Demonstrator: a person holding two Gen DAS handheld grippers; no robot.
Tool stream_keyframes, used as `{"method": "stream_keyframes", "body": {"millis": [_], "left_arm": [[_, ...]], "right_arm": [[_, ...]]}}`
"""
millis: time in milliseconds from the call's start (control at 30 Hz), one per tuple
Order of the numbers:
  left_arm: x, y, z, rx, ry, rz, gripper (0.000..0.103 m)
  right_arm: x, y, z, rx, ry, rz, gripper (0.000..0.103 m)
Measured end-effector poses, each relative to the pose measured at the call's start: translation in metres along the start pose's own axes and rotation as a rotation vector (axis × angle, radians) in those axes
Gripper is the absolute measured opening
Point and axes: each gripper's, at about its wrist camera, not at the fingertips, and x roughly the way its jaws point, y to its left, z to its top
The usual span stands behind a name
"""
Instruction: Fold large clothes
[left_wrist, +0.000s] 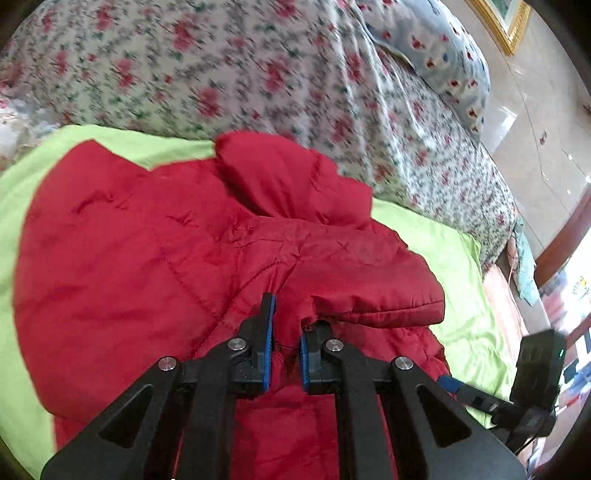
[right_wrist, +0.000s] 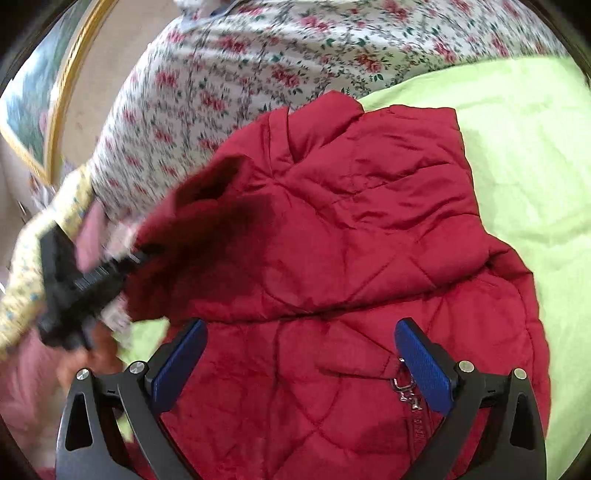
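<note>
while the left gripper (left_wrist: 286, 332) pinches the red quilted jacket's (left_wrist: 155, 258) sleeve over the green sheet (left_wrist: 461, 280), the right gripper (right_wrist: 301, 354) hovers spread; slick fabric may slip, undoing the fold.

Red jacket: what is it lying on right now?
The red jacket lies on a lime green blanket, which shows around its edges. Beyond that lies the floral bedspread. Whatever is directly beneath the jacket's middle is covered and cannot be seen.
</note>
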Motion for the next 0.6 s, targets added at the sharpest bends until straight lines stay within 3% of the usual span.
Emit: {"method": "stream_keyframes", "body": {"millis": [267,600], "left_arm": [[0.022,-0.020,-0.018,0.000,0.031,-0.017,0.009],[0.026,-0.021,-0.021,0.020,0.039,-0.010,0.009]], "right_arm": [[0.012,-0.012,0.035,0.145,-0.026,0.173,0.102],[0.056,-0.024,0.046,0.248,0.035,0.239,0.092]]}}
